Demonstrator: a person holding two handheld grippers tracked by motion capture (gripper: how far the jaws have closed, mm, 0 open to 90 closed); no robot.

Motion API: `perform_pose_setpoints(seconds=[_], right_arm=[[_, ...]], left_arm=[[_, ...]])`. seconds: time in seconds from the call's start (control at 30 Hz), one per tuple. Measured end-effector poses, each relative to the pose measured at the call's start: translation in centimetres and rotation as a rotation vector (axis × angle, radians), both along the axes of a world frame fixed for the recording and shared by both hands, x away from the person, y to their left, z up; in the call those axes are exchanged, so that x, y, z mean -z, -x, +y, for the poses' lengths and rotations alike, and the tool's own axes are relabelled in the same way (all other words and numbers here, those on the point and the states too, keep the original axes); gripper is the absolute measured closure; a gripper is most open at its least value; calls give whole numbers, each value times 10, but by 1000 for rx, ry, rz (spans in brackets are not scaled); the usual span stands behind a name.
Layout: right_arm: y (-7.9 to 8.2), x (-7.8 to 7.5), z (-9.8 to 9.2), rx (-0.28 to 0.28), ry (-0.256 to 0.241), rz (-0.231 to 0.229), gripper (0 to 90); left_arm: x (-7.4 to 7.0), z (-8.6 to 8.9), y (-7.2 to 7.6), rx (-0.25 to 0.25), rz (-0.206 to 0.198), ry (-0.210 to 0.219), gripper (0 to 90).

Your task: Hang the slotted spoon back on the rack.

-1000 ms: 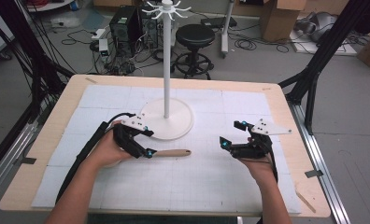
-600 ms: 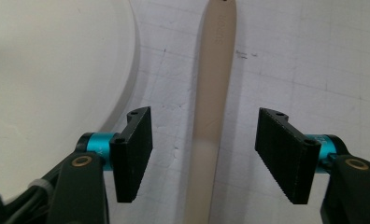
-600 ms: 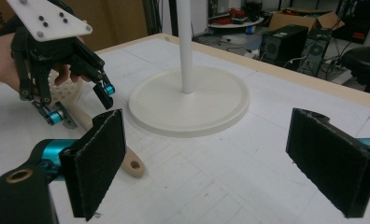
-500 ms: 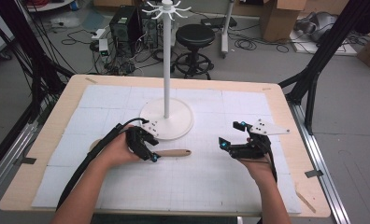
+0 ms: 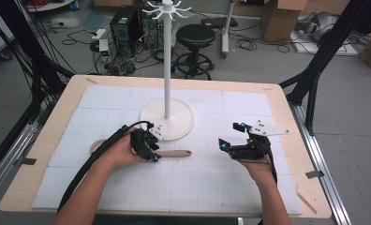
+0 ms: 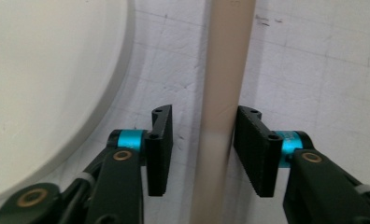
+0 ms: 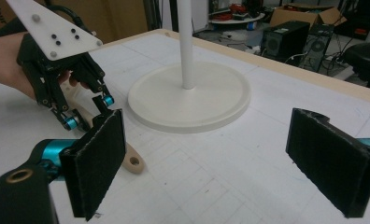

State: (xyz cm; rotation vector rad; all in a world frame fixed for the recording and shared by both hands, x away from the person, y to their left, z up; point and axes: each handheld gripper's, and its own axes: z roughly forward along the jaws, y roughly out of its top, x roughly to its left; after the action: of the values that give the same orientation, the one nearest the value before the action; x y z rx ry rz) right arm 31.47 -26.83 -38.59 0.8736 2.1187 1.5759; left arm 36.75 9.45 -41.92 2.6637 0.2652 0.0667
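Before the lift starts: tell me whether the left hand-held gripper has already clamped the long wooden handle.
No: the left hand-held gripper straddles the long pale wooden handle, with a gap showing beside one jaw.

Pale wood, white plastic and black ribbed pads on a papered bench.

The wooden handle (image 6: 223,93) lying between the left tool's (image 6: 202,149) jaws is smooth, matt, unvarnished-looking light wood; those jaws are matt black plastic with finely ribbed faces, joined by glossy teal metal collars and brass-coloured pins. The stand's round base (image 7: 192,98) and pole (image 5: 166,65) look like smooth, satin white plastic or painted metal. The right tool's (image 7: 220,163) pads appear rough and grainy, like black foam or rubber. The bench (image 5: 286,112) shows a bare plywood edge around matt white gridded sheets, lightly scuffed and marked.
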Motion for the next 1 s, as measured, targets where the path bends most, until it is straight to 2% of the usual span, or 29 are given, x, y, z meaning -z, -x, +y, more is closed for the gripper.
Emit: perform_pose_setpoints(seconds=[0.3,0.47,0.7,0.77,0.83,1.0], right_arm=[[0,0,1,2,7,2,114],[0,1,1,2,7,-1,114],[0,2,0,6,4,3,115],[0,2,0,6,1,8,115],[0,2,0,7,1,9,115],[-1,2,0,7,2,5,115]], left_arm=[[0,0,-1,10,25,1,695],[0,-1,0,29,15,-7,729],[-2,-1,4,27,3,-11,745],[-7,2,4,27,-8,1,745],[-15,7,5,20,-21,41,745],[-47,35,5,-38,-46,174,746]])
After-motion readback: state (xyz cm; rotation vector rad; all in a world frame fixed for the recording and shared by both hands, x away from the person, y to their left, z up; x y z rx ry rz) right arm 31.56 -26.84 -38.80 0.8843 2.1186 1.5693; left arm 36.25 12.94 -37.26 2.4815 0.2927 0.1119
